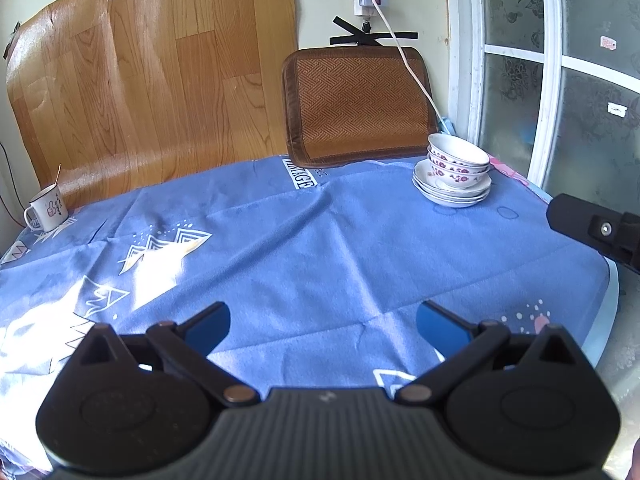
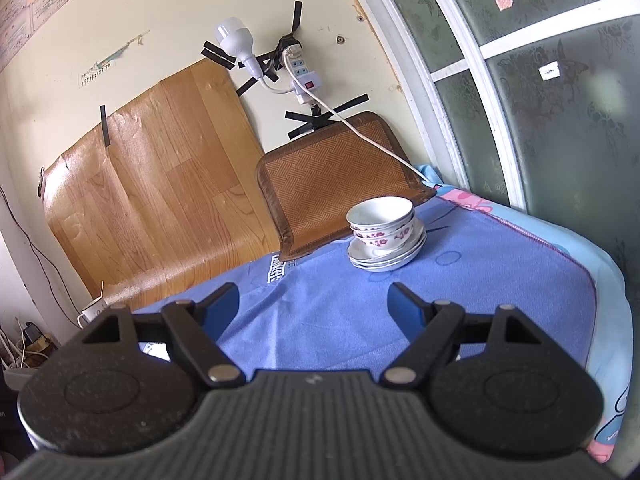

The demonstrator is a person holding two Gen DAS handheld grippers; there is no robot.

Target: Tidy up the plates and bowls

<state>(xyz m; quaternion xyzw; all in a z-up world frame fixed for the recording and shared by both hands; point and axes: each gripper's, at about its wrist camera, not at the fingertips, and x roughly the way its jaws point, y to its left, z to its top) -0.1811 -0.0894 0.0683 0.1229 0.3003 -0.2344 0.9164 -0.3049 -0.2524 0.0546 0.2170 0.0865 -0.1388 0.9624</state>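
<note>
- Stacked bowls (image 2: 380, 218) on stacked plates (image 2: 386, 258), far right table corner, upright.
- Ahead of right gripper (image 2: 314, 306), nearer; jaws wide, empty.
- Left gripper (image 1: 323, 326) farther, jaws wide, empty.

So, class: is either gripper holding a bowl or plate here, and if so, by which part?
Nothing is held. The left gripper and right gripper are both open over the blue tablecloth, well short of the stacked bowls and plates.

left gripper (image 1: 323, 322) matte black, blue pads (image 1: 210, 327), silver rivets, ribbed housing
</note>
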